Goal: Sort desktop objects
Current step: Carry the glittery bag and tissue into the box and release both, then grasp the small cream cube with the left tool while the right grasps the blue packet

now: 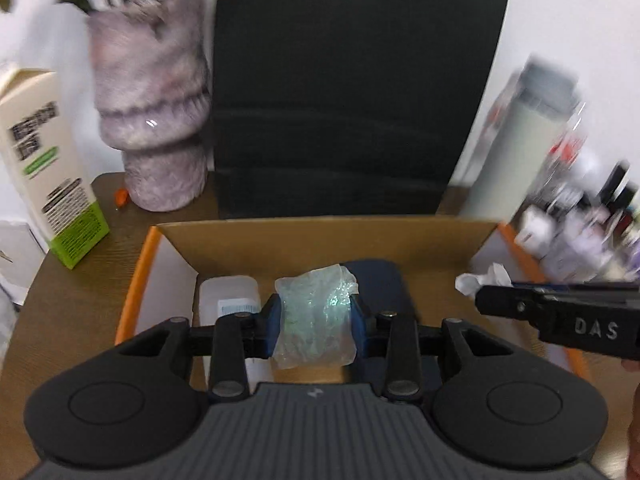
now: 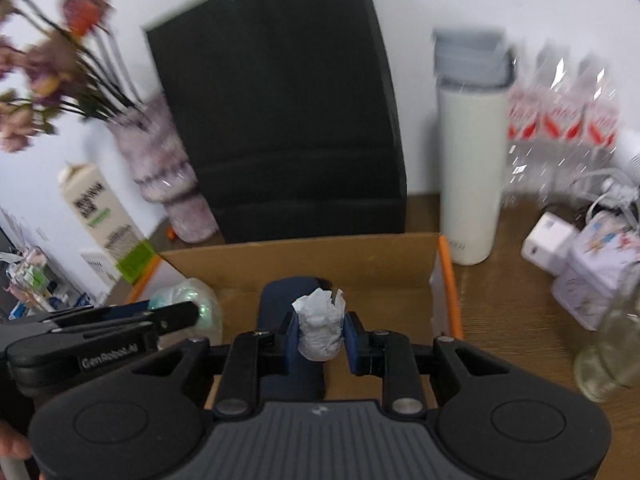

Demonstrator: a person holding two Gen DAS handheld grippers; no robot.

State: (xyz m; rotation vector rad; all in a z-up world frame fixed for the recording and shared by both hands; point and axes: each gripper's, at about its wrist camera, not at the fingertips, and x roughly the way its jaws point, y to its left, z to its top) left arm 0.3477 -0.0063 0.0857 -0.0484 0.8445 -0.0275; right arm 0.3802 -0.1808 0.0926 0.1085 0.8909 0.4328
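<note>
An open cardboard box (image 1: 320,240) with orange-edged flaps stands on the wooden desk. My left gripper (image 1: 316,320) is over it, its blue pads shut on a crumpled clear greenish plastic bag (image 1: 316,304). Inside the box lie a white plastic case (image 1: 228,296) and a dark blue object (image 1: 384,280). My right gripper (image 2: 320,336) is also above the box (image 2: 360,264), shut on a wad of white tissue (image 2: 320,324). The dark blue object (image 2: 288,300) lies beneath it. The two grippers are side by side; the left gripper (image 2: 188,314) shows at the left of the right wrist view.
Behind the box stand a black paper bag (image 1: 344,80), a pink vase (image 1: 156,120) with flowers and a cream-and-green carton (image 1: 52,160). On the right are a white tumbler (image 2: 472,168), packed water bottles (image 2: 560,120), a white charger (image 2: 548,240), a patterned box (image 2: 600,268) and a glass jar (image 2: 612,352).
</note>
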